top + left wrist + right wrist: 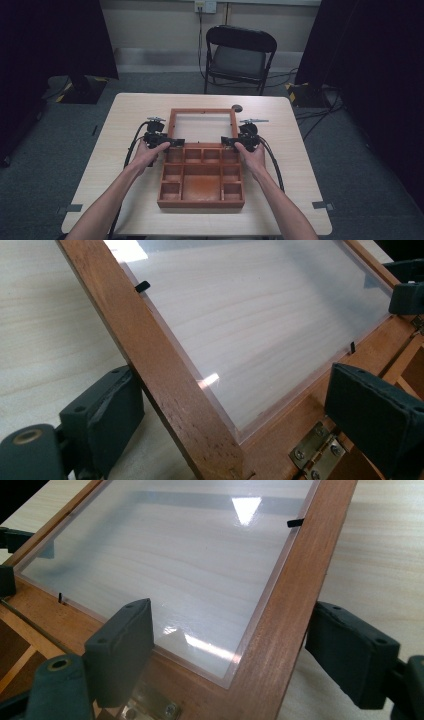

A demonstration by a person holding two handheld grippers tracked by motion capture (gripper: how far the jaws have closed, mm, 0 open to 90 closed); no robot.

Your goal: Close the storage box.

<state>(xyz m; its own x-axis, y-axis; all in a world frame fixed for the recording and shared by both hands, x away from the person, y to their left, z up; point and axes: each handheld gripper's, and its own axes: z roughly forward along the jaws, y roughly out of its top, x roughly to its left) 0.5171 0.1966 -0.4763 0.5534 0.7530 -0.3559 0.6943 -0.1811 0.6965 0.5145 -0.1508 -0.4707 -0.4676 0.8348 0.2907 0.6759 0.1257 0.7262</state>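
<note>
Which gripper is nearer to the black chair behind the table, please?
Right. The right gripper sits almost straight below the chair; the left gripper lies farther off to its left.

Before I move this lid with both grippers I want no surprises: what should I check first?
1. Left gripper straddles the left rail of the brown wooden lid with the clear pane: ok.
2. Right gripper straddles the lid's right rail: ok.
3. Pads clamped on the rails: not ok, both sets of jaws stand open with gaps.
4. Brown wooden compartment box free of anything that would block the lid: ok, compartments look empty.
5. Small dark round object on the pale wooden table clear of the lid's far corner: cannot tell.
6. Metal hinge sound: cannot tell.
</note>
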